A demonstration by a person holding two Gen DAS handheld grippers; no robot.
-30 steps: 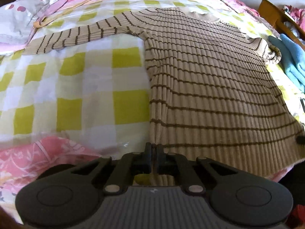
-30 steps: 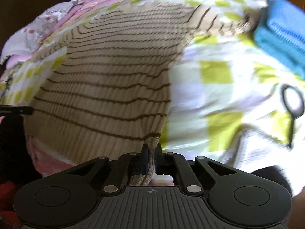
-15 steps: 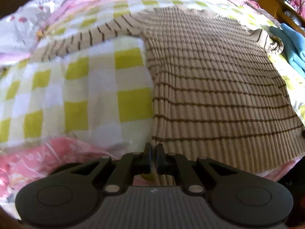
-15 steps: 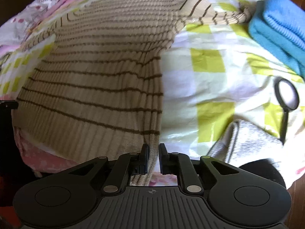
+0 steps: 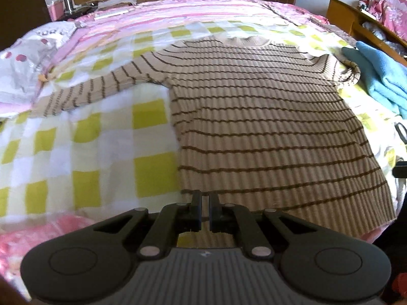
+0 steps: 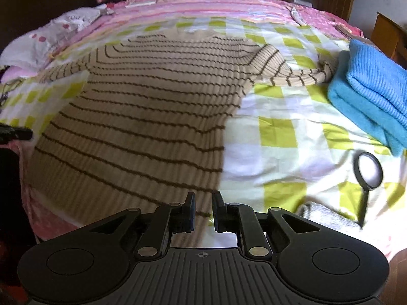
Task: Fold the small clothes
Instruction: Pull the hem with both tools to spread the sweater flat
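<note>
Because the sweater [image 5: 267, 132] is a ribbed knit, it can be expected to behave as something soft, limp and stretchy: light enough for one claw to lift a corner, yet prone to sag and drag if it is raised from a single point. It is spread flat on the checked bed cover [image 5: 101, 132], filling the middle and right of the left view, with one sleeve [image 5: 94, 91] stretched toward the upper left and the other bunched at the upper right beside the folded blue towel [image 6: 368, 94]. A sound hold would be taken at the hem corners or the shoulder seams (where the knit is doubled and less likely to slip out).

The left claw [image 5: 205, 203] is held low at the bottom centre of its frame, over the hem's left corner, with its jaws parted only narrowly and nothing visibly pinched between them. The right claw [image 6: 203, 206] is posed likewise over the hem's right corner, its gap somewhat wider and also empty. Both are pointed forward along the bed, level with each other. A magnifying glass [image 6: 367, 178] is seen lying on the cover at the lower right of the right view, well apart from the sweater.
</note>
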